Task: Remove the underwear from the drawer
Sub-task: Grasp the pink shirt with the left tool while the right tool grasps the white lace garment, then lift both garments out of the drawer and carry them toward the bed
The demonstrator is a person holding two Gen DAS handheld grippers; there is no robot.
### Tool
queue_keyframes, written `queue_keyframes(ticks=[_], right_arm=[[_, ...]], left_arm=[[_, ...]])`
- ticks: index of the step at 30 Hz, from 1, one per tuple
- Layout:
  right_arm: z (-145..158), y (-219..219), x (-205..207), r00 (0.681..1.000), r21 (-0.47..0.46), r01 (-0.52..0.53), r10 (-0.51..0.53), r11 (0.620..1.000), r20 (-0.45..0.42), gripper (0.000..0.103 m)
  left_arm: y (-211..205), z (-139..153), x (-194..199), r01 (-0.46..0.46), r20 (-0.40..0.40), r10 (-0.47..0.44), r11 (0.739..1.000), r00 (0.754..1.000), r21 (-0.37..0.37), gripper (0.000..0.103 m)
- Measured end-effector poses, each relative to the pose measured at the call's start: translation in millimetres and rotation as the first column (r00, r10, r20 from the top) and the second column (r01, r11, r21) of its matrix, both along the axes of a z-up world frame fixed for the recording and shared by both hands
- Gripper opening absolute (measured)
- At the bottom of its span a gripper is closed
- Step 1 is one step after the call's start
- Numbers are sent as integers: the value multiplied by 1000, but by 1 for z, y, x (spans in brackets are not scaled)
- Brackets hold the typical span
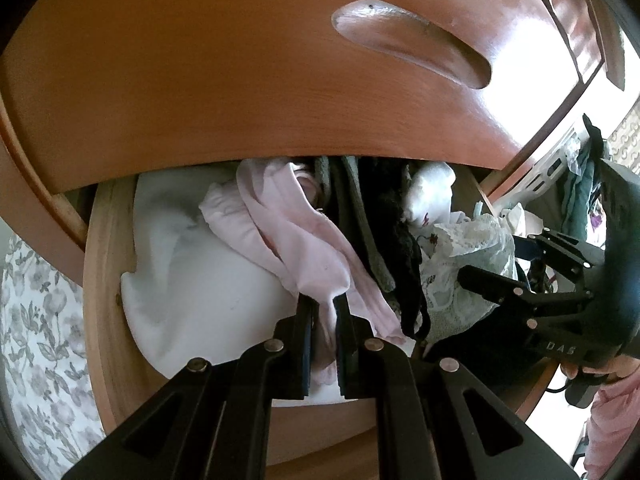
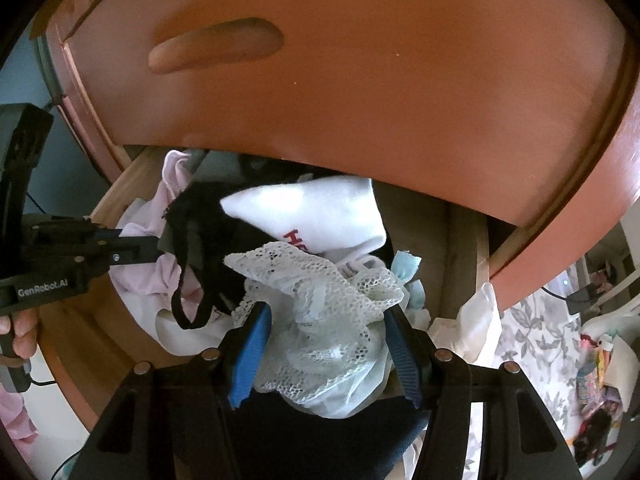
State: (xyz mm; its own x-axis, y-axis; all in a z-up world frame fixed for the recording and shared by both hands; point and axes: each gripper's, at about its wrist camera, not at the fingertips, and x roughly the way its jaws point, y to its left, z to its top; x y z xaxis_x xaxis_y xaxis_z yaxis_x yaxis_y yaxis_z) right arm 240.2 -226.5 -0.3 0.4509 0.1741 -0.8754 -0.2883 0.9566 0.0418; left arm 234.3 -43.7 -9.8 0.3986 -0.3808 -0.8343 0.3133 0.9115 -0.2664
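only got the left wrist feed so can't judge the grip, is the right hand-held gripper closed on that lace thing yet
Observer: No. The right hand-held gripper is open, with its blue pads on either side of the lace underwear.
Operator: whats just behind the lace
Observer: A white sock with red lettering.
Operator: any free room right of the pile
Observer: Yes, a bare strip of drawer floor shows there.
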Motion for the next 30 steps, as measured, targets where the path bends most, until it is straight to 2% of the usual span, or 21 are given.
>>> queue_keyframes(ticks=[1,3,6,9,20,23,27,30], right_arm=[[0,0,-1,1000,4,2,-2,1000,-1,59],[-2,2,-5,1000,13,4,-4,1000,3,40],[-6,1,-9,1000,37,20,-20,999,10,21],[-6,-2,-14,999,62,41,-42,997,19,13],[8,-15,-33,990,122,93,-105,988,98,10],[21,-20,-38,983,135,109,-127,985,130,10],[43,-21,-44,972,144,110,-137,983,193,10],[60,-23,-50,958,158,111,-148,981,247,10]], left_arm=[[1,0,0,-1,1,1,1000,1000,-1,9],[2,0,-1,0,1,0,1000,1000,-2,9],[4,3,-2,-5,17,5,1000,1000,-5,9],[6,5,-3,-13,27,14,1000,1000,-19,8],[16,18,-8,-43,79,49,996,996,-75,6],[23,24,-12,-54,101,63,994,993,-97,6],[33,43,-19,-66,152,87,988,984,-140,6],[44,67,-28,-70,206,109,980,973,-187,5]])
